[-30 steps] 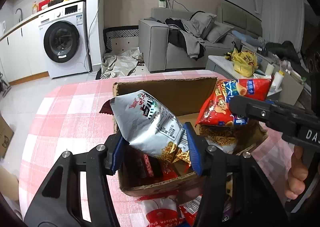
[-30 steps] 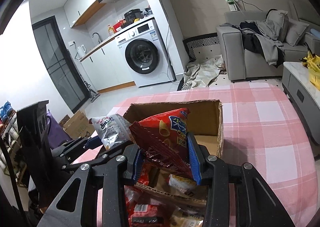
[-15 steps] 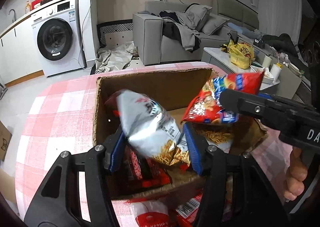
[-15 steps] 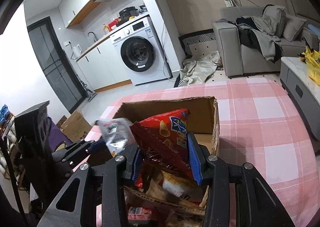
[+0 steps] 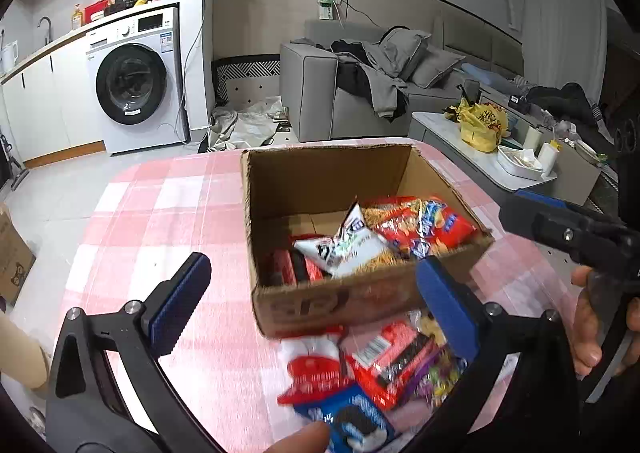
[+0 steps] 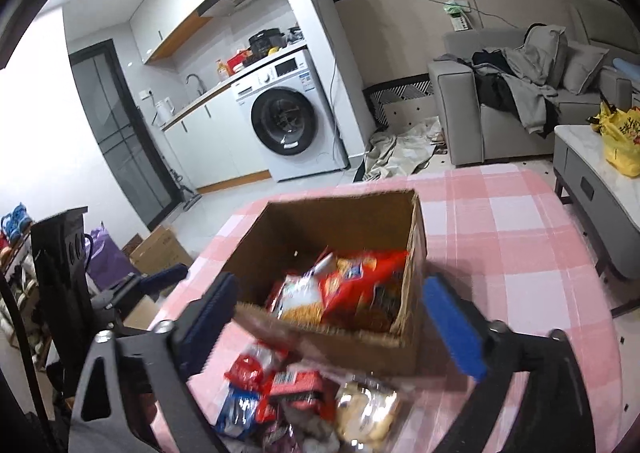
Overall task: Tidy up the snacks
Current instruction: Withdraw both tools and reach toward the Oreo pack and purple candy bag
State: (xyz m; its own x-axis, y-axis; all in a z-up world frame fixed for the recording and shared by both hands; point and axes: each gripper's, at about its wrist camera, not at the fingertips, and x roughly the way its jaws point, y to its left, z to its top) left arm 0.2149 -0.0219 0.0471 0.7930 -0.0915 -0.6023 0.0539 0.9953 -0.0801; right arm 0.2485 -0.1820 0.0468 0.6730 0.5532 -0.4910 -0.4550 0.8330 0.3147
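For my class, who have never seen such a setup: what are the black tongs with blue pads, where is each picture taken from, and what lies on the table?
A person holds hand-operated tongs in each hand; a camera on each looks along its fingers. One picture looks out from the left tongs, the other from the right tongs. Both have just been opening and hold nothing. On the pink checked tablecloth stands a cardboard box, holding a white snack bag and a red snack bag. More packets lie loose in front of the box.

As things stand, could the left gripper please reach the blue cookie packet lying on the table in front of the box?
Probably yes: the left gripper is open and empty, and the blue cookie packet lies uncovered just below it, outside the box.
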